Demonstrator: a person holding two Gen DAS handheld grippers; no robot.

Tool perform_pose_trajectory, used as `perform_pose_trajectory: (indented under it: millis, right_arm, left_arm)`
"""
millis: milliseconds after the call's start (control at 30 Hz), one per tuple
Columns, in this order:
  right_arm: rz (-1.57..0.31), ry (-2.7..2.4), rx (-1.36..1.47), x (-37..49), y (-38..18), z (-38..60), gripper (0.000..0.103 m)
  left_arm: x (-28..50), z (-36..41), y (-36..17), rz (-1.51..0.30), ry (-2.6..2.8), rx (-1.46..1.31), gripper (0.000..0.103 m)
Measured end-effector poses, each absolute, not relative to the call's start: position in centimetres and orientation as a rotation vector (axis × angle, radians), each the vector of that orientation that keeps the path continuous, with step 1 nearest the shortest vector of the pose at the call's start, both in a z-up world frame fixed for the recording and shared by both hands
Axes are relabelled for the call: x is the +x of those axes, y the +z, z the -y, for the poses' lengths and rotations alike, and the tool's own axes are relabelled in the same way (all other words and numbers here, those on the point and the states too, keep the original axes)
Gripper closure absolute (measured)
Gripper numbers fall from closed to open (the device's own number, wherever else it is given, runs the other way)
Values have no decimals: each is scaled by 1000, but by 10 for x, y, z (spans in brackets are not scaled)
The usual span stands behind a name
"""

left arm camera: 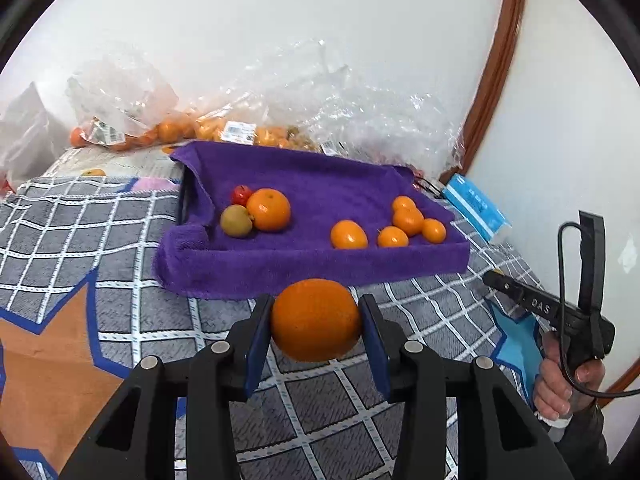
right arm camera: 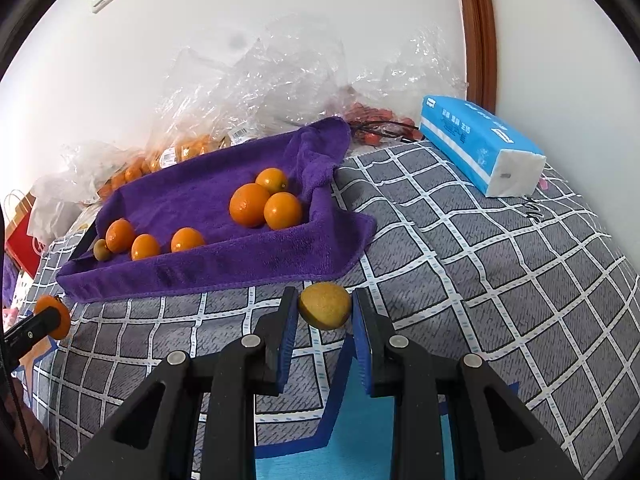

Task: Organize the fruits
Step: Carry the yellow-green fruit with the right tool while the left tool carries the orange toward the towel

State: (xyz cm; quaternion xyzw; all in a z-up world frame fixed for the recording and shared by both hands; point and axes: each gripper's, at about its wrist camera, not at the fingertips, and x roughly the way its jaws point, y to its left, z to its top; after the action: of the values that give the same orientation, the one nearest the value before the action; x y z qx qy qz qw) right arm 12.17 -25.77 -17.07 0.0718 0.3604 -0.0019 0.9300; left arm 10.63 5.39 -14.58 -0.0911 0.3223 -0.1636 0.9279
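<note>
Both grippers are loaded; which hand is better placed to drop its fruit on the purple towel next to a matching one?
Left, probably. The left gripper holds an orange close to the purple towel's front edge, with the large orange just beyond.

Checked bedspread (right arm camera: 500, 280): purple towel-lined tray (left arm camera: 280, 268), tissue pack (right arm camera: 476, 142), fruit bags (left arm camera: 224, 128).

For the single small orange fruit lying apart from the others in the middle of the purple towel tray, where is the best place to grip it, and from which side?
Grip the lone small orange fruit across its widest middle, coming from above, claw pointing down. It is roundish and smooth, so an off-centre pinch would probably slip. The purple towel tray has a raised front edge, so a low approach looks blocked.
</note>
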Motion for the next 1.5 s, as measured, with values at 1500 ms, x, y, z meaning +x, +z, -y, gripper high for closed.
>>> perform_pose_trajectory:
  millis: [1500]
  right_arm:
    - [-657,99,148,135,-113,251,76]
  left_arm:
    - [93,-99,-88,-480,-148,-285,62]
